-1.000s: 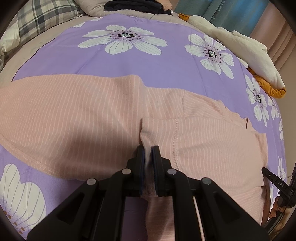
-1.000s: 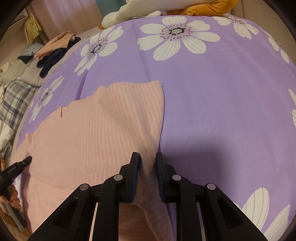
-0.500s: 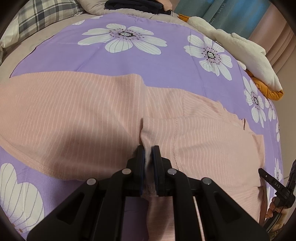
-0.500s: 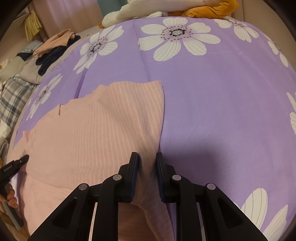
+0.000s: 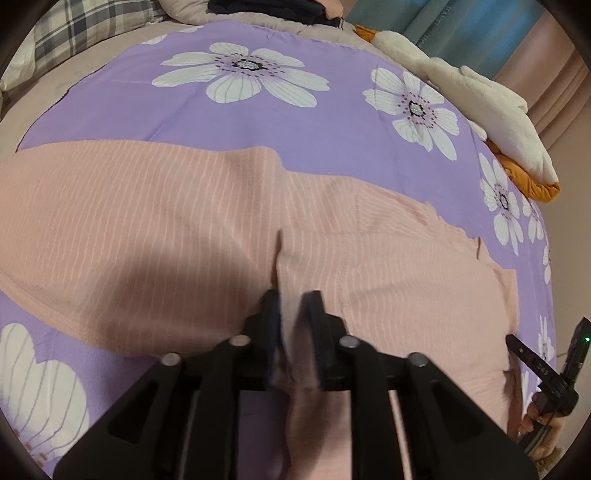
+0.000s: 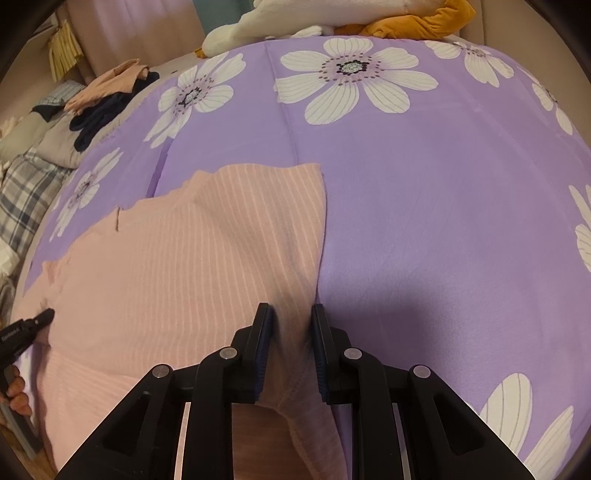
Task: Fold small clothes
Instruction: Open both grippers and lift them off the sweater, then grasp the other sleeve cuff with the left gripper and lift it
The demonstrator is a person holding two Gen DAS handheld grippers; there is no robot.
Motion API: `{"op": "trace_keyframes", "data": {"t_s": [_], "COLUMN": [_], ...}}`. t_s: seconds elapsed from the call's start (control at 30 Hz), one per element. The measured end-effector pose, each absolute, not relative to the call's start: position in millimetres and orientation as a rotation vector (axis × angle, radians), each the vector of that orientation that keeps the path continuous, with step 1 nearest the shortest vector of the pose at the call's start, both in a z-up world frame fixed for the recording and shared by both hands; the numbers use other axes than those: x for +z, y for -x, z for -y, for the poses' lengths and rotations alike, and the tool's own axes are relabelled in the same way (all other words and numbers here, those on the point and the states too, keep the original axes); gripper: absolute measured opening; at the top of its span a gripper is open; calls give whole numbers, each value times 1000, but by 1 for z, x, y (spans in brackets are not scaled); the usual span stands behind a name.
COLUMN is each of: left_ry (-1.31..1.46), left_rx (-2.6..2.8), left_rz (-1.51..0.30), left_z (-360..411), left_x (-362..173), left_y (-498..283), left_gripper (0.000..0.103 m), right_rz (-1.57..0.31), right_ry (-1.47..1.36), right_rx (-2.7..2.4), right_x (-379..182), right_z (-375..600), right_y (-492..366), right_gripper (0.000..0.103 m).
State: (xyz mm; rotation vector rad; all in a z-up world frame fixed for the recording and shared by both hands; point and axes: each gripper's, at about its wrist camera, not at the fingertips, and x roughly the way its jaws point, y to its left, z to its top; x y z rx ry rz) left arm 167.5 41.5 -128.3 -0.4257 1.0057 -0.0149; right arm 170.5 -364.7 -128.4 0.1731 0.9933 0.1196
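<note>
A pink ribbed garment with thin white stripes (image 5: 166, 229) lies spread on the purple flowered bedsheet (image 5: 258, 122). My left gripper (image 5: 291, 299) stands at the garment's near edge by a sleeve seam. Its jaws are opening, and a fold of the cloth still sits loosely between them. In the right wrist view the garment (image 6: 192, 266) fills the lower left. My right gripper (image 6: 290, 312) is shut on its near right edge, with the fabric bunched between the pads.
Cream and orange clothes (image 5: 491, 110) are heaped at the sheet's far right edge. A plaid pillow (image 5: 85, 29) lies at the far left. Dark and pink clothes (image 6: 107, 96) are piled beyond the sheet. A hand holding the other gripper's handle (image 6: 16, 391) shows at the frame edge.
The left gripper's jaws have spread apart from a tight pinch on the cloth. The right gripper and the garment have not visibly moved.
</note>
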Motion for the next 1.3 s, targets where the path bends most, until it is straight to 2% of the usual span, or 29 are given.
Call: {"op": "trace_keyframes", "data": {"t_s": [0.03, 0.07, 0.13, 0.17, 0.23, 0.37, 0.43, 0.53, 0.7, 0.8, 0.83, 1.0, 1.07, 1.23, 1.3], "left_ry": [404, 380, 308, 283, 279, 316, 336, 375, 506, 581, 578, 723, 778, 867, 911], "left_rx": [-18, -13, 4, 5, 9, 22, 54, 113, 204, 262, 293, 306, 307, 328, 347], "left_rz": [-1000, -983, -916, -892, -869, -833, -823, -815, -833, -824, -820, -818, -816, -806, -793], "left_z": [-39, -37, -34, -35, -42, -66, -81, -103, -158, -189, -199, -242, -254, -281, -293], "left_x": [-121, -116, -100, -93, -80, -65, -61, -61, -79, -88, -89, -101, -106, -119, -125], "left_y": [-164, -160, -148, -142, -133, -116, -109, -97, -82, -73, -71, -63, -63, -72, -77], "left_gripper": [46, 63, 78, 86, 94, 98, 101, 102, 101, 93, 87, 79, 72, 71, 67], "right_rz": [-990, -983, -965, -951, -916, -866, -828, -804, -762, -768, -772, -792, -792, -809, -810], "right_ry": [-171, -162, -132, -123, -129, -178, -214, -260, -231, -229, -234, -275, -283, -271, -268], "right_rx": [119, 100, 55, 37, 33, 26, 42, 108, 143, 153, 158, 170, 171, 176, 171], "right_x": [-127, -125, -117, -112, -95, -62, -46, -33, -27, -31, -32, -37, -38, -42, -44], "right_z": [365, 366, 365, 364, 365, 365, 361, 348, 311, 292, 288, 272, 265, 249, 246], "right_y": [-170, -168, -162, -158, -147, -121, -105, -89, -72, -70, -69, -68, -66, -63, -62], "right_gripper": [23, 37, 57, 62, 64, 87, 88, 91, 92, 92, 92, 92, 92, 92, 92]}}
